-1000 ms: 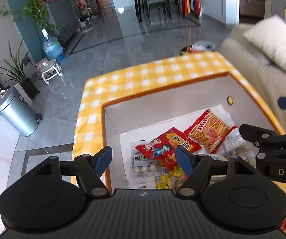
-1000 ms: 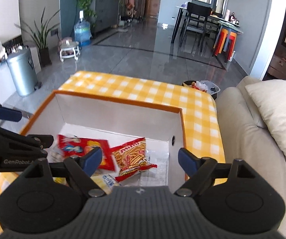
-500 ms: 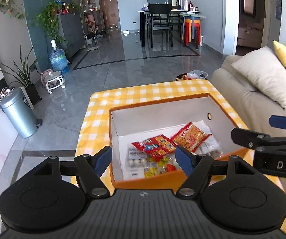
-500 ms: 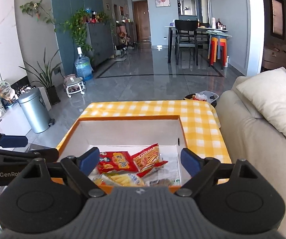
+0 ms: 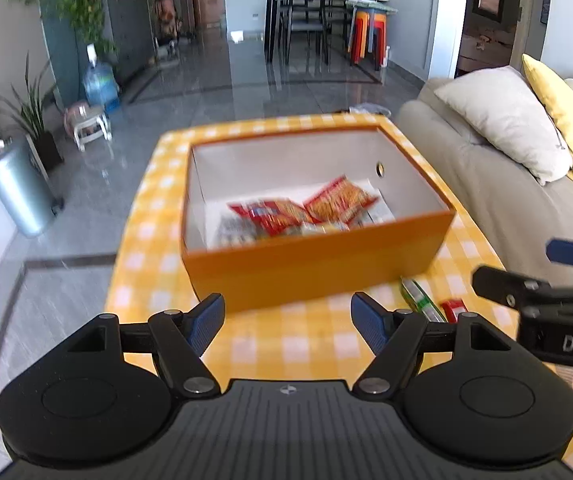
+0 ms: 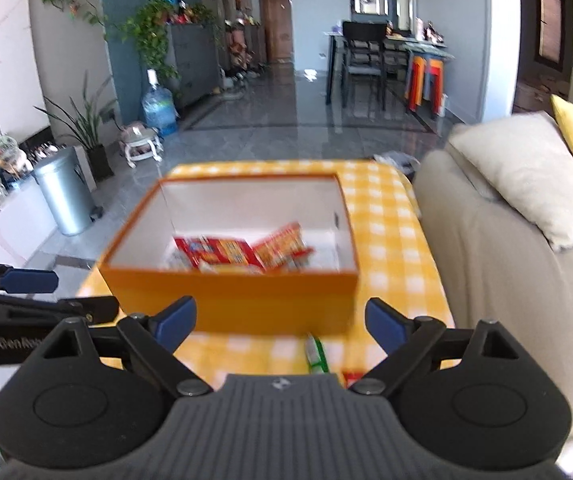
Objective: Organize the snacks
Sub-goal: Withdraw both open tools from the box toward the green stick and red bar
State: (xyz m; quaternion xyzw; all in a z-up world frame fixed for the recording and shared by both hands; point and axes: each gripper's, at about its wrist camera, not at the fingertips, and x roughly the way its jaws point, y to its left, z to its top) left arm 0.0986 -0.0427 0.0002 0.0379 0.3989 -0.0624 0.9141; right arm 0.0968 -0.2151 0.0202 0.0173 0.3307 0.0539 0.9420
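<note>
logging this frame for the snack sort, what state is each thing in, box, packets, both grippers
orange box: open, no lid on, upright on the checked tablecloth
red snack packets: lying loose inside the box
green packet: flat on the cloth, outside the box, near its front wall
small red packet: on the cloth beside the green one
left gripper: open, empty
right gripper: open, empty

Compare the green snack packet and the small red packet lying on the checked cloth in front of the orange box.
The green snack packet is long and narrow; the small red packet looks shorter and squarer.
The green one lies nearer the orange box, its far end close to the box's front wall; the red one lies further from it, on the right.
Both lie flat on the checked cloth, outside the box, ungripped.
</note>
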